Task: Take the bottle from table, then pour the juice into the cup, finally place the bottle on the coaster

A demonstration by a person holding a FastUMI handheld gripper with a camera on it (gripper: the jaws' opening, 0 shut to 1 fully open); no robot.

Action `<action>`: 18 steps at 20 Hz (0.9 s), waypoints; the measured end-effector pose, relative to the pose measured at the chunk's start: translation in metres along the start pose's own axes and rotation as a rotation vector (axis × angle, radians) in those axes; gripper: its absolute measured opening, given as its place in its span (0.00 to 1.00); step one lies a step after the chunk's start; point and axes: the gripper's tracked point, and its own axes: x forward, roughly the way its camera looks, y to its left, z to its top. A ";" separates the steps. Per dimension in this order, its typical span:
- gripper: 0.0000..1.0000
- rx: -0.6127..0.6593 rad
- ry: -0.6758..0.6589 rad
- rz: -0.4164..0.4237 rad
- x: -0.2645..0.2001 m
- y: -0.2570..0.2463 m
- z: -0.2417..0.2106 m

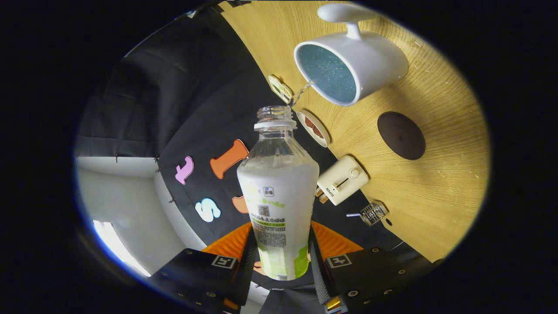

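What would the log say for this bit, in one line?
step: pouring | fingers: shut on bottle | stream entering cup | coaster: bare

The gripper (281,261) was clamped on the bottle (279,192), both fingers pressing its sides, so nothing could pass between them. Ahead of its open mouth the cup (353,65) blocked the way. The coaster (401,135) lay with bare table (436,183) around it; a small dish (314,127), toaster (342,179) and wire holder (373,213) crowded the wall side.
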 end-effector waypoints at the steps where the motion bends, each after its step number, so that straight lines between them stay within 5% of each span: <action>1: 0.60 0.009 -0.003 0.004 0.000 0.001 0.000; 18: 0.61 0.122 -0.004 0.036 0.011 0.013 -0.006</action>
